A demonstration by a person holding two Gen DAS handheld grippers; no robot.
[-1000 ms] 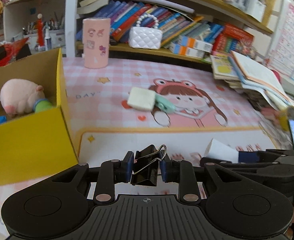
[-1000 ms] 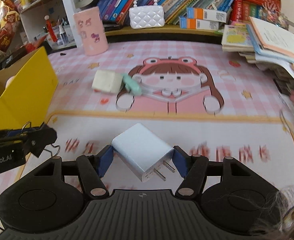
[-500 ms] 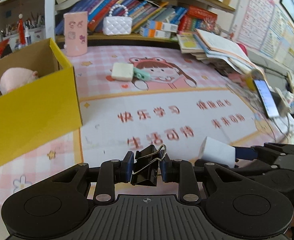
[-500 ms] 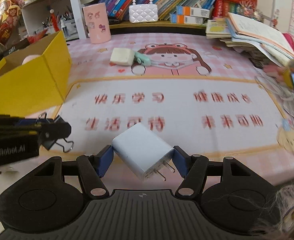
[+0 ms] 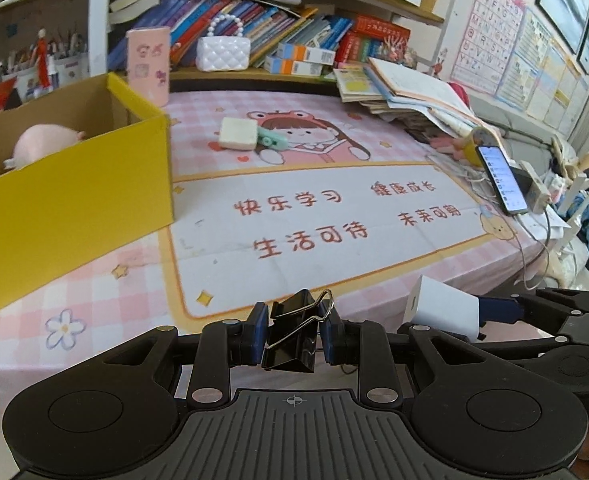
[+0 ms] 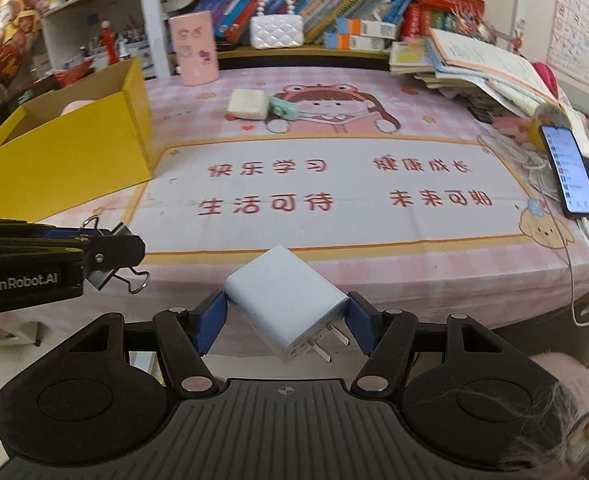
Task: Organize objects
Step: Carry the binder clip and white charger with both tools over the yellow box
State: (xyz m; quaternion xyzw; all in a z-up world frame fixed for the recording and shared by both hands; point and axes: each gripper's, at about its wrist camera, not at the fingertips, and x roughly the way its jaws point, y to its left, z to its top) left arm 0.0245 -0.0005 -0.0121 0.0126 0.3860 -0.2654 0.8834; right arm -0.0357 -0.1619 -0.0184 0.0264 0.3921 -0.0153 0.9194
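Your left tool [image 5: 293, 336] is clamped on a black binder clip [image 5: 292, 338], its blue pads pressing the clip's sides while the wire handles stick up and toward the desk. Your right tool [image 6: 285, 322] is clamped on a white charger plug [image 6: 284, 304], held tilted with its two metal prongs pointing down and to the right. Both tools hang at the near edge of the desk [image 6: 434, 272], well short of the yellow box [image 5: 74, 200], the clip tool on the box's side and the plug tool beyond it.

The yellow box sits open on the pink checked mat [image 5: 106, 304], and you can see a pink plush toy [image 5: 40, 146] inside it. Past the box's far corner stands a pink cup [image 5: 149, 64] with stickers. Out from the box toward the middle of the desk lie a cream block [image 5: 237, 139] and a mint-green item [image 5: 272, 142] touching it. Farther from the box, a stack of books [image 5: 406, 100] is piled up, and a phone [image 5: 501, 178] with a lit screen leans near it. Behind the box and cup, a white quilted purse [image 5: 222, 53] rests on the shelf in front of the upright books.
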